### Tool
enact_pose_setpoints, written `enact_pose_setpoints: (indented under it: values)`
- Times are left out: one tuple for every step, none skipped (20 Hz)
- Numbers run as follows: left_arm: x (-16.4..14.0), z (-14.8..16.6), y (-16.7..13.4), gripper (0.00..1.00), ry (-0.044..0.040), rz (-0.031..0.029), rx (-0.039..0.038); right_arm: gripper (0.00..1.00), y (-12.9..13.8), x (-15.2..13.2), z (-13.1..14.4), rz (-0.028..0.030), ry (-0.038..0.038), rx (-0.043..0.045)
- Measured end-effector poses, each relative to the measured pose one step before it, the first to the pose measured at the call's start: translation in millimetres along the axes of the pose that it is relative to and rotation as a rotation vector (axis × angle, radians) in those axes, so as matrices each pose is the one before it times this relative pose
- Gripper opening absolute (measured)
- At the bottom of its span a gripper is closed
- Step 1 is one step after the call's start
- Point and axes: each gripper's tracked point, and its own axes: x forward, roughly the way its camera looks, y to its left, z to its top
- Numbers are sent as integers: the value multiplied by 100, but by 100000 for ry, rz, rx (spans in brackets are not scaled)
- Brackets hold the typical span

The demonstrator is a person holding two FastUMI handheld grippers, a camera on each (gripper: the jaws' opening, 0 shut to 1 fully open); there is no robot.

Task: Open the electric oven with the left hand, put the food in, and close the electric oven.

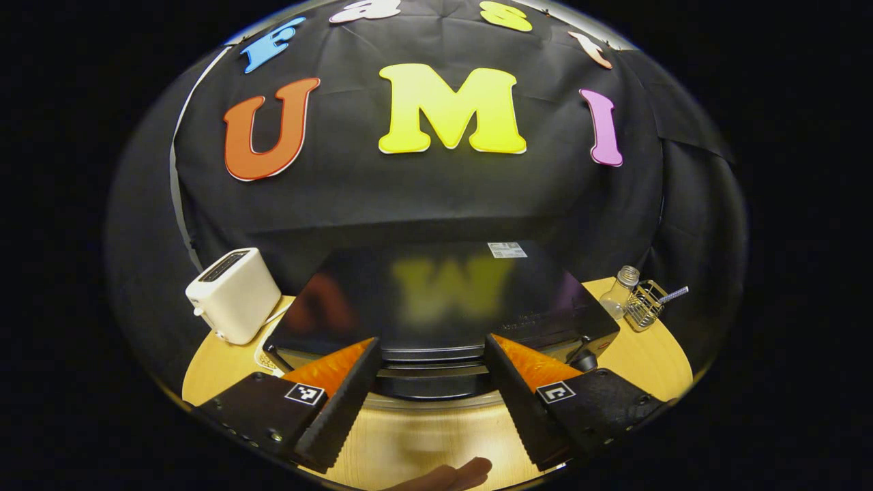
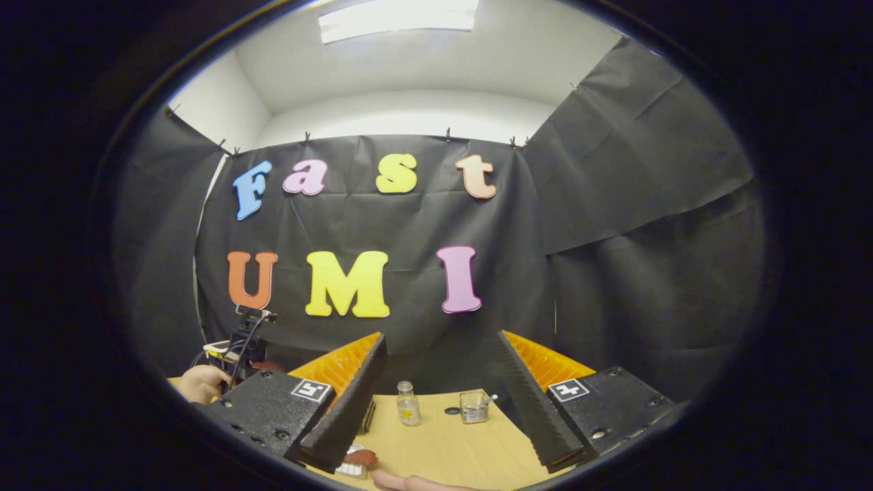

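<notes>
The glossy black electric oven [image 1: 436,300] is shown on the wooden counter [image 1: 436,436], its door closed. The left gripper [image 1: 432,382] is held spread, empty, just before the oven's dark horizontal handle bar [image 1: 431,372]. The right gripper [image 2: 440,402] is likewise spread. The stiff, hinged door is best taken at mid-handle; glossy surfaces may slip.

A cloth-walled recording booth: toaster [image 1: 233,294] and oven [image 1: 436,307] on a wooden table [image 1: 436,436].

Left gripper [image 1: 431,361] and right gripper [image 2: 440,365] both spread wide, apparently gripping nothing.
</notes>
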Motion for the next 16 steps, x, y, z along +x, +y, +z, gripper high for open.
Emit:
enact_pose_setpoints:
  values:
    - [-159, -11, 2, 97, -62, 56, 129, 100, -138, -316, -17, -571, 231, -545]
    - [-302, -177, -44, 97, -16, 147, 320, 100, -71, -332, -69, -331, 584, -593]
    - [-398, -157, -61, 97, 20, 159, -84, 100, 48, -325, -280, 153, 823, -671]
    - [-496, -264, -20, 97, -176, -67, 189, 100, 99, -337, -27, 395, 624, -348]
    - [-478, -391, -75, 97, -114, -246, 10, 100, 115, -268, -85, 418, 433, -77]
    - [-552, -438, -79, 97, 48, -316, 2, 100, 146, -219, -18, 432, 477, -88]
    - [-425, -403, -208, 97, 74, -389, -48, 100, 56, -137, -233, 249, 573, -97]
    - [-632, -586, -19, 97, 166, -317, 49, 100, 31, -142, -139, -11, 391, -21]
    - [-353, -698, -30, 97, 699, -136, -227, 100, 149, -4, -90, -5, 371, 38]
    - [-189, -772, -33, 97, 1133, -176, -24, 100, 137, -63, -109, 258, 441, 64]
    - [-139, -1207, -98, 97, 1963, -607, 364, 100, 253, 43, -160, 463, 348, 21]
    - [46, -1237, 83, 97, 2015, -101, -659, 100, 164, 40, -147, 207, 551, -126]
    - [-23, -1100, -3, 97, 1295, 324, -831, 100, -8, 103, -299, -80, 542, -17]
    - [37, -1236, 32, 97, 1281, 72, 346, 100, 27, 73, -294, -11, 745, -132]
    - [-21, -1255, -116, 97, 1901, -412, -443, 100, 79, 168, -327, 136, 809, -94]
    - [-285, -1242, -106, 97, 1869, -230, -136, 100, 180, 44, -330, 297, 854, -149]
